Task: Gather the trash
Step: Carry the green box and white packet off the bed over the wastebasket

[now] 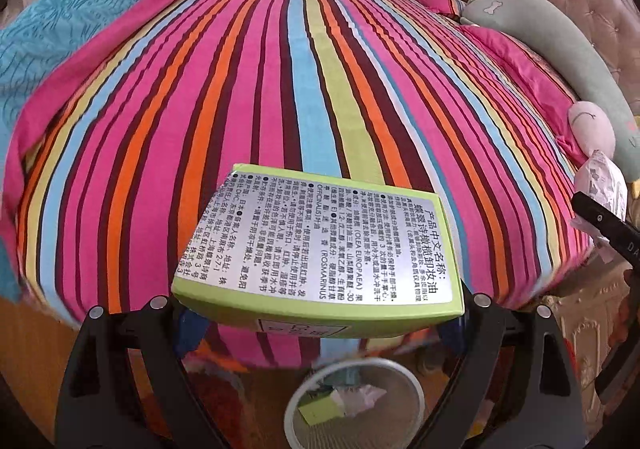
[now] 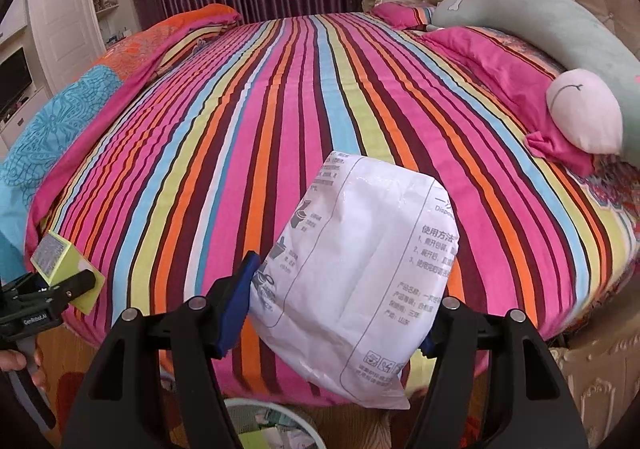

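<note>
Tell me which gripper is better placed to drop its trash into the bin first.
Left, probably. The left gripper holds the green box almost directly above the mesh wastebasket. In the right wrist view, the white plastic package sits up and right of the bin's rim.

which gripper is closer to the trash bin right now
Left. The left gripper, holding the green box, hangs right above the trash bin. The right gripper, holding the white packet, sits off to the side.

Matt green cardboard box [image 1: 320, 245], glossy white plastic packet [image 2: 352, 273], striped cloth bedspread [image 2: 280, 109].
</note>
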